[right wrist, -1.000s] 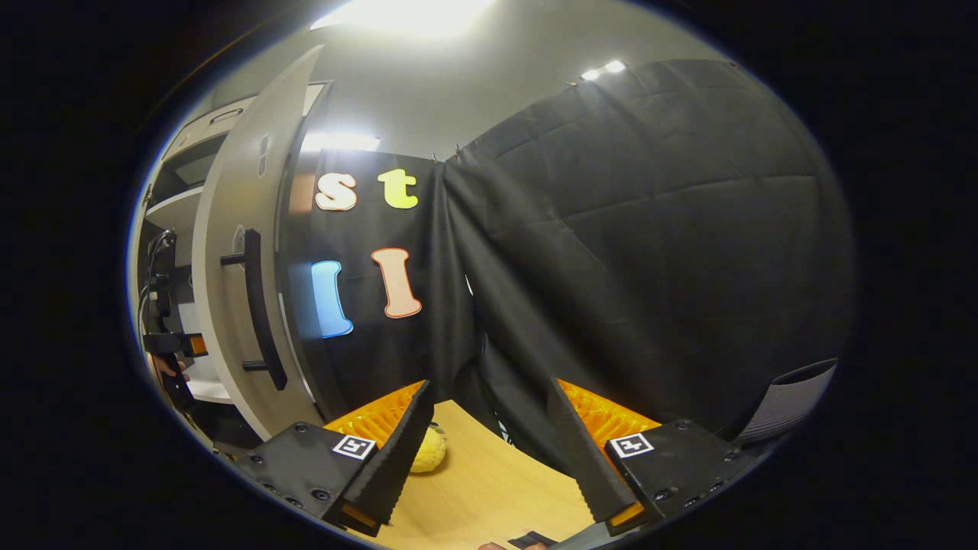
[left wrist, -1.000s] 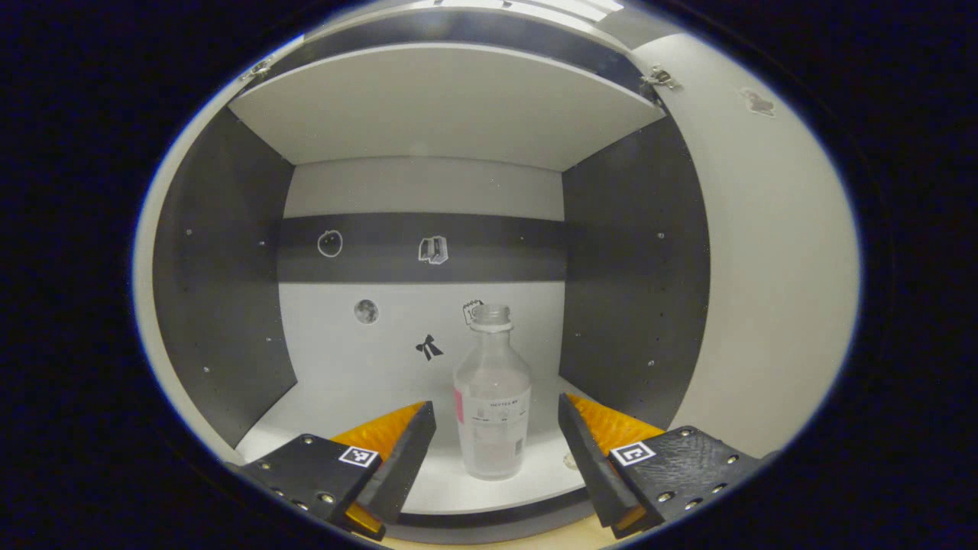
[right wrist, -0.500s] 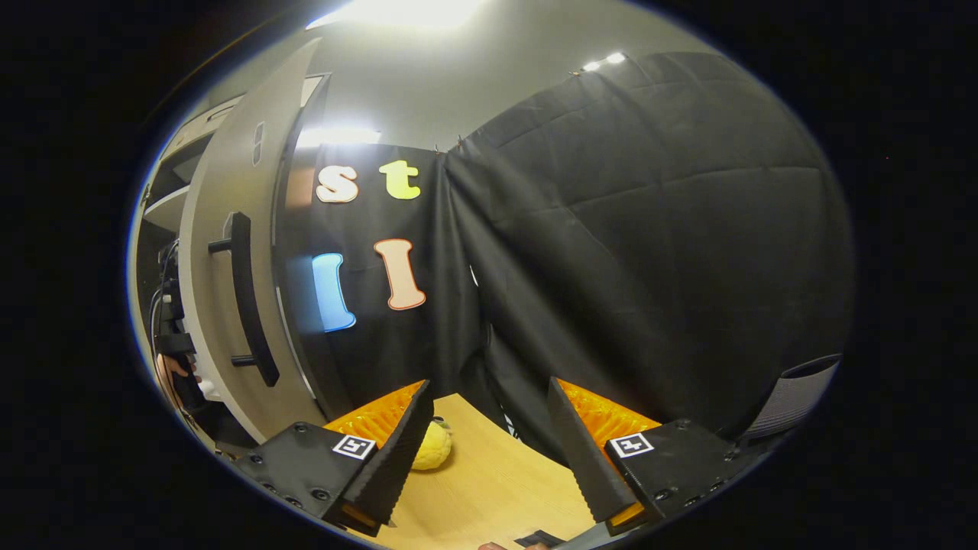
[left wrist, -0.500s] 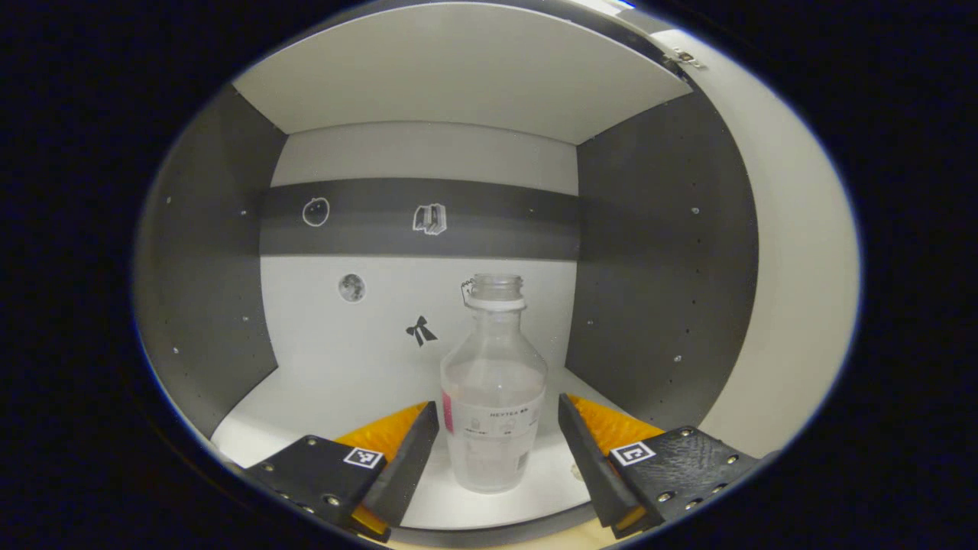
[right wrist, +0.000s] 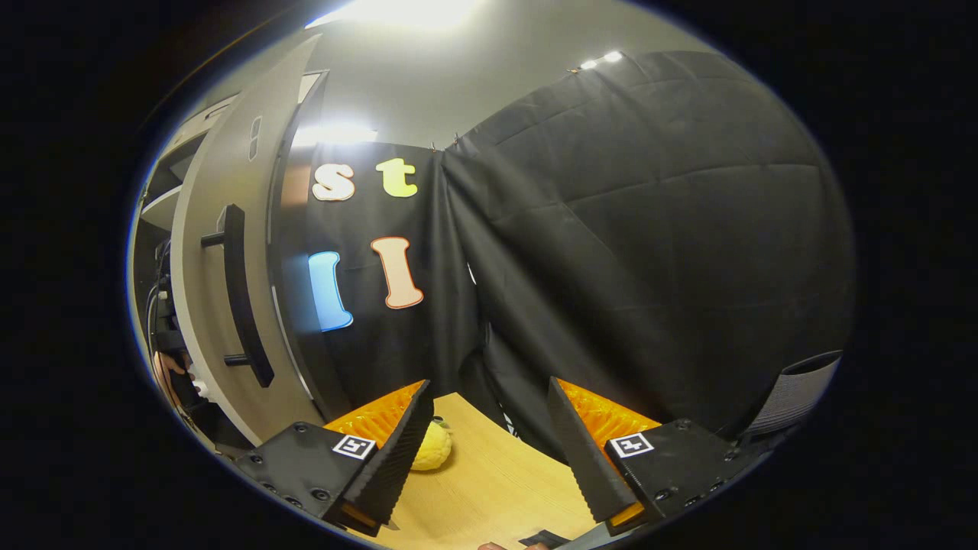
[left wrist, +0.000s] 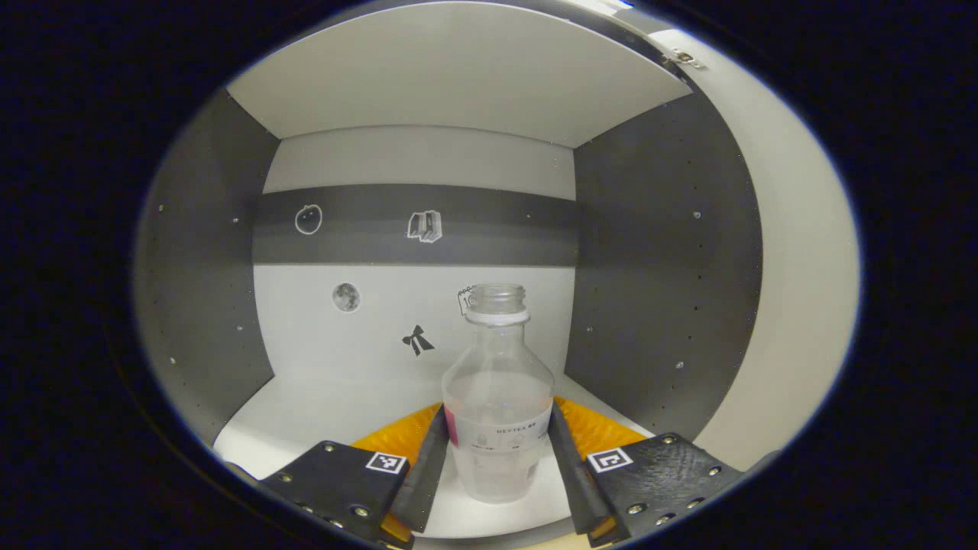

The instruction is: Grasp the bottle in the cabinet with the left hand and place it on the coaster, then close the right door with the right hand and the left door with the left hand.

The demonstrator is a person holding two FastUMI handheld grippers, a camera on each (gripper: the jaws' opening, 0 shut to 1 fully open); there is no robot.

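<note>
At lower centre of the left gripper view, the left claw (left wrist: 497,458) has closed from wide apart onto the clear glass bottle (left wrist: 498,405) standing on the cabinet shelf (left wrist: 306,412). Lifting, coaster placement and both doors remain. The right claw (right wrist: 489,443) hangs apart near the grey right door (right wrist: 214,305).

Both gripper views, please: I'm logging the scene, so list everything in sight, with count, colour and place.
bottle: one, clear, upright on the cabinet floor, between the left gripper's fingers
cabinet: one, grey and white, open
stickers: five, on the cabinet's back wall
right door: one, grey with dark handle, open
table: one, wood
yellow object: one, on the table
left gripper: fingers against the bottle's sides
right gripper: open, over the table
</note>
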